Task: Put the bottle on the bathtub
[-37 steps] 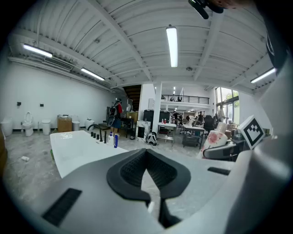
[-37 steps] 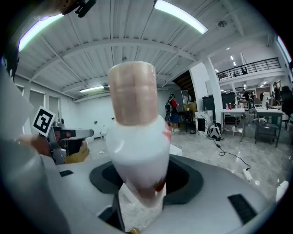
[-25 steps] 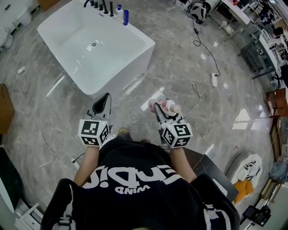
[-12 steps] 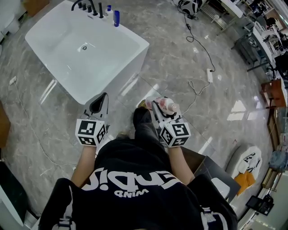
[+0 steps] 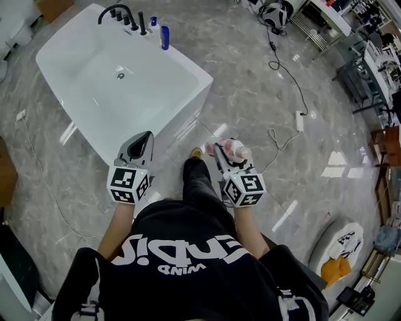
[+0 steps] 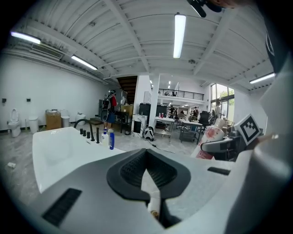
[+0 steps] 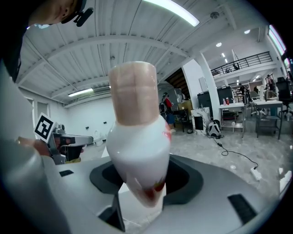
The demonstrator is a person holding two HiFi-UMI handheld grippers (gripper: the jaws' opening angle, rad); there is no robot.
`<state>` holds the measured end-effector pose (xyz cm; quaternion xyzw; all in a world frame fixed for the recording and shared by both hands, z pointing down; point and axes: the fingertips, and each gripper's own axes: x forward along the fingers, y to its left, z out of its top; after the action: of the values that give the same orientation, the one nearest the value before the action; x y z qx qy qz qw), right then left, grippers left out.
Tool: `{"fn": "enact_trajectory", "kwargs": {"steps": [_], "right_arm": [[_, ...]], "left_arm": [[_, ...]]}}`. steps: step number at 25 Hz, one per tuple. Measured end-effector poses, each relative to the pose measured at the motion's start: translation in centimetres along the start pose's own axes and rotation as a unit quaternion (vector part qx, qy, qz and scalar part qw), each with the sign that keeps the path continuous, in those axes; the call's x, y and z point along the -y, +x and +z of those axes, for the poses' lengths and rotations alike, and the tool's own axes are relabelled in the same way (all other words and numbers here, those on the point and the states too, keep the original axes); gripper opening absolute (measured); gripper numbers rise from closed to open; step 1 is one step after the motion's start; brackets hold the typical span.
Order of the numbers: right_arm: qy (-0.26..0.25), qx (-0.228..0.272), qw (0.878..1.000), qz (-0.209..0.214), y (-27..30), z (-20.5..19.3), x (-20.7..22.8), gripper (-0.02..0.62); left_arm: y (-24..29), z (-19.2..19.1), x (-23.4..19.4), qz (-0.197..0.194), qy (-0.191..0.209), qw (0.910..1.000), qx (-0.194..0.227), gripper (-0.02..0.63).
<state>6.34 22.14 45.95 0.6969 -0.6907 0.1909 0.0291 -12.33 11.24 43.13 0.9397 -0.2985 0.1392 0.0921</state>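
Observation:
The white bathtub (image 5: 193, 63) fills the upper left of the head view, with a black faucet (image 5: 116, 10) and a blue bottle (image 5: 165, 37) on its far rim. My right gripper (image 5: 220, 150) is shut on a white bottle with a pink cap (image 5: 235, 149), held over the floor to the right of the tub. In the right gripper view that bottle (image 7: 137, 137) stands upright between the jaws. My left gripper (image 5: 145, 139) hangs just in front of the tub's near wall, shut and empty. In the left gripper view the tub (image 6: 64, 151) lies ahead to the left.
The person's leg and shoe (image 5: 196, 153) reach forward between the grippers. A black cable (image 5: 293, 78) and a white power strip (image 5: 299, 120) lie on the marble floor to the right. A small white bottle (image 5: 153, 24) stands by the faucet. Desks and clutter line the far right.
The person has stepped forward: a leg and shoe now show between the grippers, and the tub's near corner lies closer to the left gripper. Both grippers keep their hold and spacing.

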Motion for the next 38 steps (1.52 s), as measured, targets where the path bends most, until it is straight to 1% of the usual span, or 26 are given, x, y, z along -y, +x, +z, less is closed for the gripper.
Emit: {"fn": "enact_trajectory", "kwargs": {"steps": [5,11,14,18,21,23,32,38], "right_arm": [[-0.006,-0.018,1.0,0.025,5.1,3.2,3.3,0.239],[-0.035,-0.037,0.996,0.073,10.6,6.9,6.6,0.239],[-0.047,-0.049,0.993,0.092,13.1,7.8,8.0,0.239],[-0.053,-0.057,0.991,0.107,16.8,8.8,9.1,0.239],[-0.053,-0.062,0.991,0.11,19.4,9.4,9.4,0.239],[-0.055,-0.067,0.99,0.112,21.2,9.5,9.3,0.239],[-0.057,-0.079,0.99,0.107,27.5,10.7,9.1,0.239],[-0.054,-0.083,0.989,0.105,32.1,10.8,9.5,0.239]], "left_arm": [[5.3,3.5,-1.8,0.024,-0.007,0.9997,0.001,0.006],[11.2,7.1,-3.8,0.066,-0.028,0.997,0.028,0.006],[13.3,7.8,-4.8,0.087,-0.036,0.995,0.034,0.006],[15.2,7.8,-6.4,0.103,-0.043,0.9936,0.021,0.006],[16.7,7.7,-8.0,0.107,-0.046,0.9932,0.002,0.006],[17.7,7.6,-9.3,0.106,-0.049,0.9932,-0.003,0.006],[21.7,8.7,-14.0,0.095,-0.045,0.9945,-0.002,0.007],[24.4,8.6,-16.5,0.096,-0.047,0.9943,-0.005,0.006]]}}
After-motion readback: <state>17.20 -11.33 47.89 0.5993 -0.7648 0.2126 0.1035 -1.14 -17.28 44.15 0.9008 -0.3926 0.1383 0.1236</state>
